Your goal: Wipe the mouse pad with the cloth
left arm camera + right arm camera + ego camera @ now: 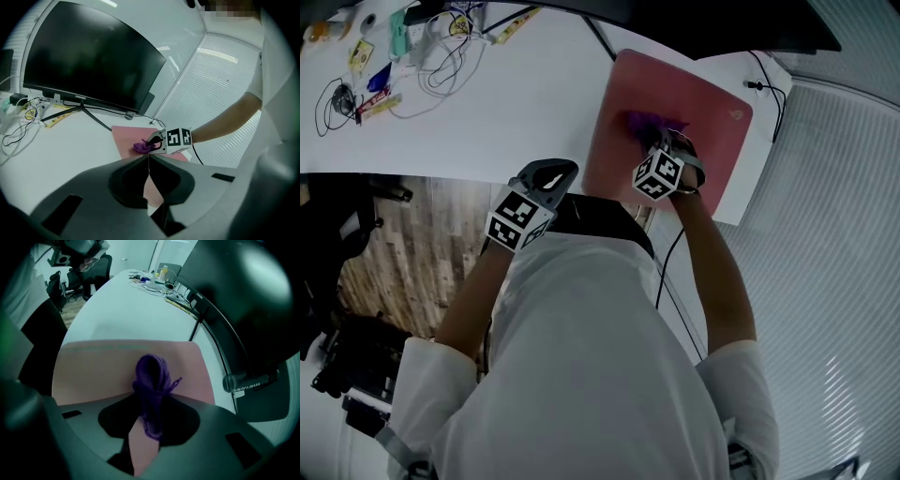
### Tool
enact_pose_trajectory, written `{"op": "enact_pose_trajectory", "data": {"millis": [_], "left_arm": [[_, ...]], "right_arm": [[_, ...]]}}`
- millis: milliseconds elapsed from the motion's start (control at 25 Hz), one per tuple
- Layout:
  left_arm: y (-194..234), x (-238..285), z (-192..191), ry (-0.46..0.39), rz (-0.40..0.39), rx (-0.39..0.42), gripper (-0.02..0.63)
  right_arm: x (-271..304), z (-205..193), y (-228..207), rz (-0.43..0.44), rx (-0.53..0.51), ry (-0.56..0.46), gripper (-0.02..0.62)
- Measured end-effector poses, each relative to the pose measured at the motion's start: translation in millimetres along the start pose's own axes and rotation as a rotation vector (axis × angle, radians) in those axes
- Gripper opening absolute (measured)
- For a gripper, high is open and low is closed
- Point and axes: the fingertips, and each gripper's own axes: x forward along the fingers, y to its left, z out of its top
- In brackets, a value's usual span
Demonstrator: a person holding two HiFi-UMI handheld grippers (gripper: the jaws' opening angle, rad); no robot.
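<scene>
two grippers show in the head view. the right gripper (659, 142) sits in the upper middle of the frame, over the pink mouse pad (712, 127). in the right gripper view its jaws are clamped on a bunched purple cloth (152, 377), which sticks out past the jaw tips and presses onto the pad surface at frame centre. in the head view the cloth shows as a small purple wad on the upper left part of the pad, just ahead of the right gripper's marker cube (657, 176).

the left gripper (551, 174) is at mid frame, left of the pad, at the near edge of the white desk (525, 112). in the left gripper view its jaws are pressed together with nothing between them, and we see the right gripper and cloth on the pad beyond, right of centre.

the pad lies at the right end of the desk, its near edge reaching the desk's front edge. a dark monitor (89, 56) stands behind it, upper left in the left gripper view. loose cables (441, 56) and small items lie at the upper left of the head view, well apart from the pad. we can't make out what the small items are.
</scene>
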Motion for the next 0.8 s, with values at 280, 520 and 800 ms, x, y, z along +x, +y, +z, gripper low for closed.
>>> {"op": "enact_pose_trajectory", "data": {"millis": [280,520,800], "left_arm": [[-8,8,-3,0.010,-0.012,0.012,0.018],[-25,13,-9,-0.003,0.008,0.001,0.018],[-43,14,-23,-0.008,0.035,-0.011,0.018]], "right_arm": [[-9,-3,30,0.087,0.007,-0.002,0.127],[-18,-6,59,0.157,0.003,-0.012,0.127],[-30,-9,101,0.280,0.008,-0.022,0.127]]}}
